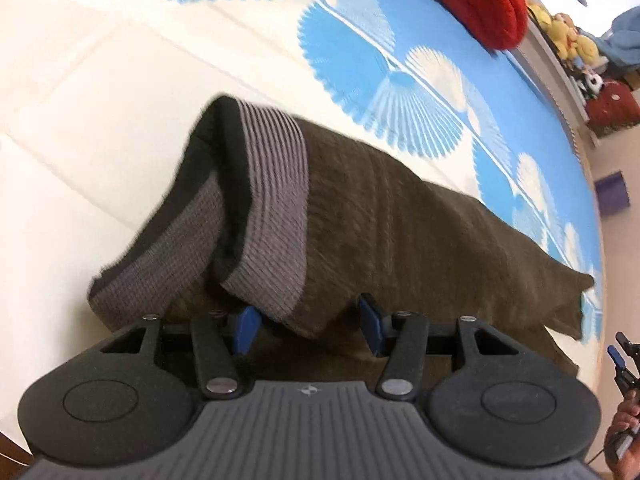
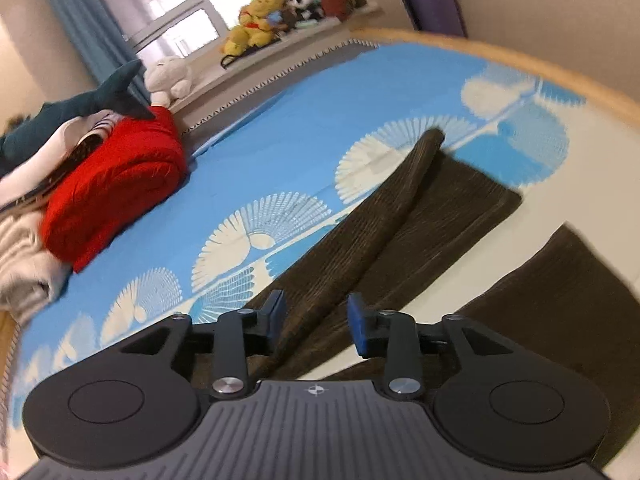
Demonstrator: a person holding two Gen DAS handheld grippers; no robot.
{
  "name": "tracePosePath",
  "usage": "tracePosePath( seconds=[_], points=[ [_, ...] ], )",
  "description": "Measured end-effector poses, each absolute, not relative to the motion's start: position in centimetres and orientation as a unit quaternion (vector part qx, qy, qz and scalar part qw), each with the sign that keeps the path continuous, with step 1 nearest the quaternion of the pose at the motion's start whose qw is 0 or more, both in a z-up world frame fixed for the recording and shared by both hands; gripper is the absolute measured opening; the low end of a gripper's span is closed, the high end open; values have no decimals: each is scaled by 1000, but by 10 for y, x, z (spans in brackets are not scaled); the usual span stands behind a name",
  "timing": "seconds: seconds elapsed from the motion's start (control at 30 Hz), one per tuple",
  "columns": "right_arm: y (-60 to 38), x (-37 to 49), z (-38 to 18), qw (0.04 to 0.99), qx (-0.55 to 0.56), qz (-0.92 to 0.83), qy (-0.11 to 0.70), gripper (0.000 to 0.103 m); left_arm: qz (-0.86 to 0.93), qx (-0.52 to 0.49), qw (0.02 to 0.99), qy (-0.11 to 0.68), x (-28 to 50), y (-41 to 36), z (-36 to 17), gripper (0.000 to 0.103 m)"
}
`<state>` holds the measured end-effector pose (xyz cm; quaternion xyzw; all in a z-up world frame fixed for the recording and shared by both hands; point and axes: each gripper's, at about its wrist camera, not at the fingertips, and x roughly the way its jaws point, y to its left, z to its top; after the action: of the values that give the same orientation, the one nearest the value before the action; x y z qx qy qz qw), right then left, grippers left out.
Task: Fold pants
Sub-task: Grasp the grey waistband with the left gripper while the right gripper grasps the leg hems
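Note:
Dark brown pants (image 1: 400,216) lie on a bed with a blue and white fan-pattern sheet (image 1: 348,52). Their grey ribbed waistband (image 1: 276,208) is raised and folded over in the left wrist view. My left gripper (image 1: 310,326) is open, its blue pads on either side of the waistband's lower edge. In the right wrist view the pants legs (image 2: 400,220) stretch away, one folded ridge running between my right gripper's (image 2: 316,318) open fingers. The right gripper also shows at the edge of the left wrist view (image 1: 620,364).
A red folded blanket (image 2: 116,184) and a pile of clothes (image 2: 24,248) lie on the bed's left. A shark plush (image 2: 80,112) and other stuffed toys (image 2: 256,20) sit by the window ledge. The wooden bed edge (image 2: 560,76) curves at right.

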<state>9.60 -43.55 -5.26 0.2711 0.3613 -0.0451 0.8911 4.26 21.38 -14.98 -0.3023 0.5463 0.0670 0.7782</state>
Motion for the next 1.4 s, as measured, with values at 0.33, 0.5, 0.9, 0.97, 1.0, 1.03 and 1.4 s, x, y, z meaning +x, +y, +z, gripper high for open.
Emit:
tracePosePath(
  seconds=[0.33, 0.5, 0.9, 0.97, 1.0, 1.03, 1.4],
  points=[
    [-440, 179, -129, 832, 352, -87, 419, 37, 105, -205, 844, 485, 46, 211, -108, 21],
    [-450, 205, -160, 815, 374, -115, 428, 37, 122, -192, 852, 472, 47, 213, -97, 20],
    [-463, 227, -177, 822, 380, -118, 408, 3, 114, -179, 848, 486, 53, 210, -103, 21],
    [-464, 222, -164, 828, 384, -123, 390, 3, 118, -184, 848, 483, 54, 210, -99, 20],
    [-463, 218, -155, 830, 389, -123, 379, 3, 119, -187, 849, 480, 54, 210, -97, 20],
    [-462, 214, -145, 834, 392, -124, 369, 3, 121, -191, 850, 476, 53, 211, -95, 20],
    [-464, 24, -42, 862, 337, -128, 357, 2, 140, -233, 844, 462, -6, 242, -71, 17]
  ],
)
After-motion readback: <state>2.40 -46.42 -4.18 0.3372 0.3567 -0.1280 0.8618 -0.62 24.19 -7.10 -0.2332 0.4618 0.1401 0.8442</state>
